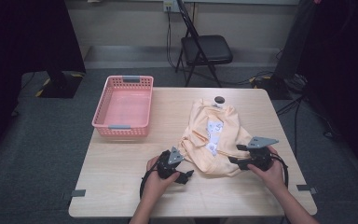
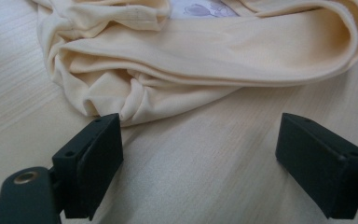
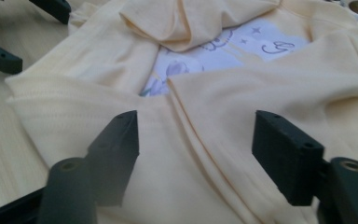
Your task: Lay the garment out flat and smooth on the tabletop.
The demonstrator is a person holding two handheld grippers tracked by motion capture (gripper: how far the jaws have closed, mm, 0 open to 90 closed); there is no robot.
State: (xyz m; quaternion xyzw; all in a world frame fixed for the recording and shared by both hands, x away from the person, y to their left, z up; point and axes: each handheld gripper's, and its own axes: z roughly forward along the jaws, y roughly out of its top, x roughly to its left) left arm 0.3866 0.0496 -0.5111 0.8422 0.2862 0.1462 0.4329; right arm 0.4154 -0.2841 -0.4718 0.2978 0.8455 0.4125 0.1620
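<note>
1. The table is a light wooden top on a grey carpeted floor; a person's forearms come in from its near edge.
2. A folding chair stands on the floor beyond the far side of the table.
3. A pink basket sits on the far left part of the table, well apart from the cloth.
4. The shirt is pale yellow with a white printed patch. It lies crumpled right of the table's middle, its near edge between the two grippers. In the left gripper view its bunched folds lie on the wood; in the right gripper view its cloth spreads under and beyond the jaws, print uppermost.
5. The right gripper is at the shirt's near right edge, held in the right hand. Its jaws stand apart over the cloth, a raised fold between them, and neither pad presses on it.
6. The left gripper is just beside the shirt's near left corner, held in the left hand. Its jaws are wide apart over bare wood; one pad is just at the hem of the shirt, and I cannot tell whether it touches.
7. A small dark disc lies on the table just beyond the shirt's far edge.
</note>
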